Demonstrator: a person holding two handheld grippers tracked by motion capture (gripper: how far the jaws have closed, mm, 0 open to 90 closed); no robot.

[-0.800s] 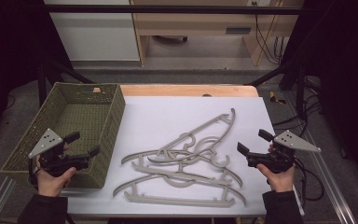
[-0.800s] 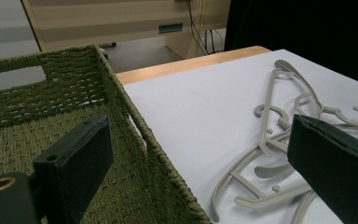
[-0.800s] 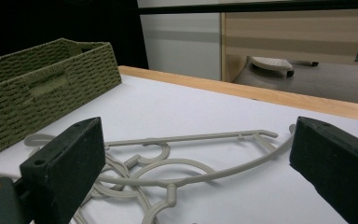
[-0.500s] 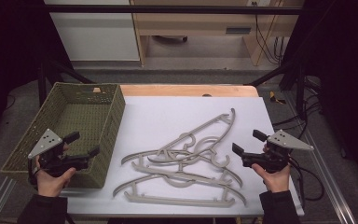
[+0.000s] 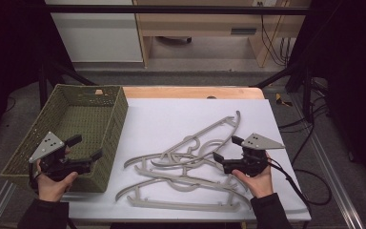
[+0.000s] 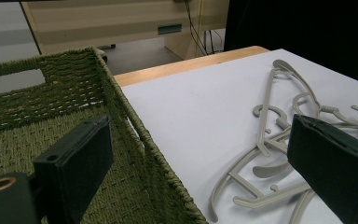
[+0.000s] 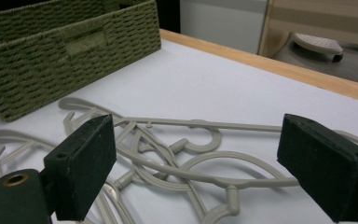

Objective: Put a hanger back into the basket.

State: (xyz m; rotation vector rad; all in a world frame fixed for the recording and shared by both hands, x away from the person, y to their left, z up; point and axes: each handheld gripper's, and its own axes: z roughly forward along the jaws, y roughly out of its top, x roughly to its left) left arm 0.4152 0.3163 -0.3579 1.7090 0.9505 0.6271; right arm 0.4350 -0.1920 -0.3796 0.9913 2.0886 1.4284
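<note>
Hovering level, right tongs [image 5: 223, 155] gape just beside hangers [image 5: 186, 160].

Through the right gripper view I see my right gripper [image 7: 191, 168] with its jaws wide apart and nothing between the pads. Below and beyond them lies a tangle of grey hangers [image 7: 186, 154] on the white table [image 7: 223, 88]. A green woven basket [image 7: 65, 51] stands at the far left.
</note>
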